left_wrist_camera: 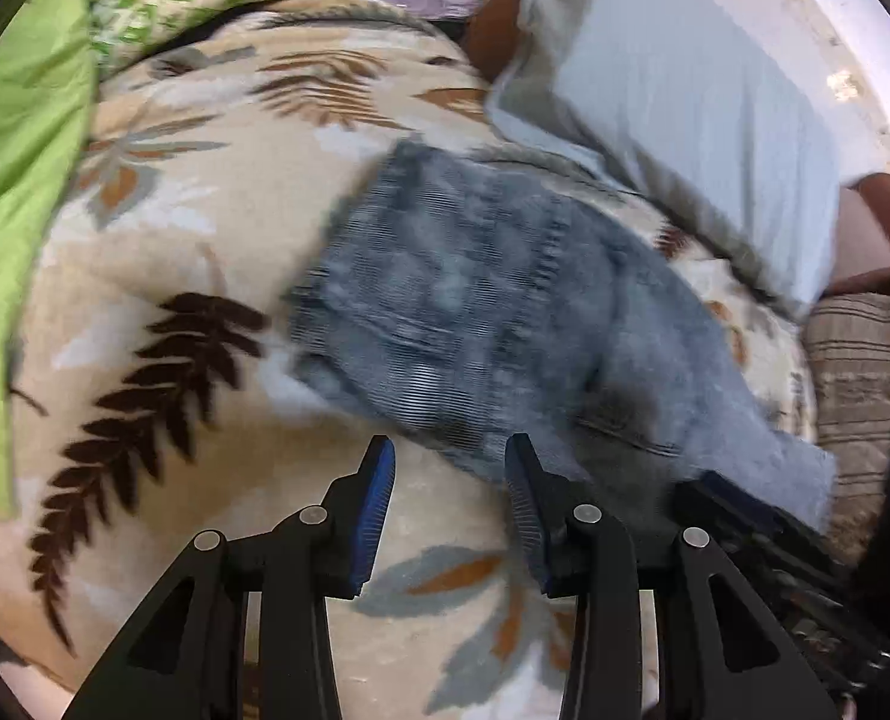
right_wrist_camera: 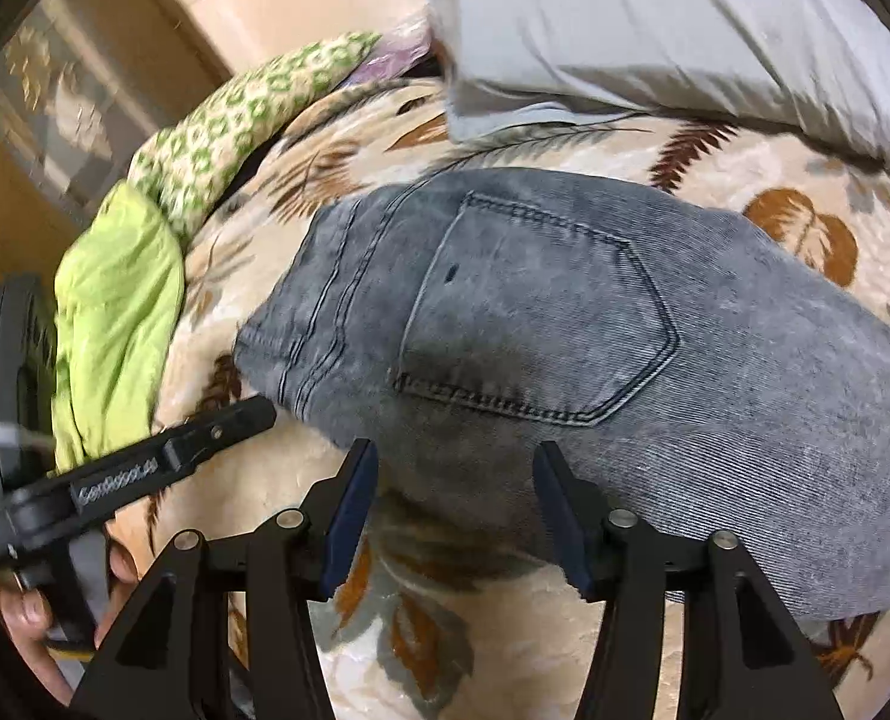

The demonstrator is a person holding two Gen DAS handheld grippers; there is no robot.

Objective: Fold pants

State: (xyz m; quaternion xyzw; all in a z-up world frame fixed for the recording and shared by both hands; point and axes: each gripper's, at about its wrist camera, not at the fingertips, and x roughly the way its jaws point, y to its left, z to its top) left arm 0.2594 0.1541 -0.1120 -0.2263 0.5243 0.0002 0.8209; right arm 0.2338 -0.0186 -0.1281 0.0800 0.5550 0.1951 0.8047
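Note:
Grey-blue jeans (left_wrist_camera: 475, 300) lie folded on a leaf-patterned blanket (left_wrist_camera: 204, 252), back pocket up (right_wrist_camera: 541, 312). My left gripper (left_wrist_camera: 451, 462) hovers open at the jeans' near edge with nothing between its fingers; the right-hand finger overlaps the denim hem. In the right wrist view, one left finger (right_wrist_camera: 228, 423) reaches toward the jeans' waistband corner, held by a person's hand (right_wrist_camera: 24, 606). My right gripper (right_wrist_camera: 457, 456) stands open over the near edge of the jeans (right_wrist_camera: 745, 390), below the pocket, pads apart from the cloth.
A light blue pillow (left_wrist_camera: 685, 90) lies beyond the jeans. A lime-green cloth (right_wrist_camera: 114, 300) and a green-patterned pillow (right_wrist_camera: 234, 114) sit at the left. A striped cushion (left_wrist_camera: 865, 360) and a wooden bed frame (left_wrist_camera: 889, 216) are at the right. A wardrobe (right_wrist_camera: 54, 90) stands beyond the bed.

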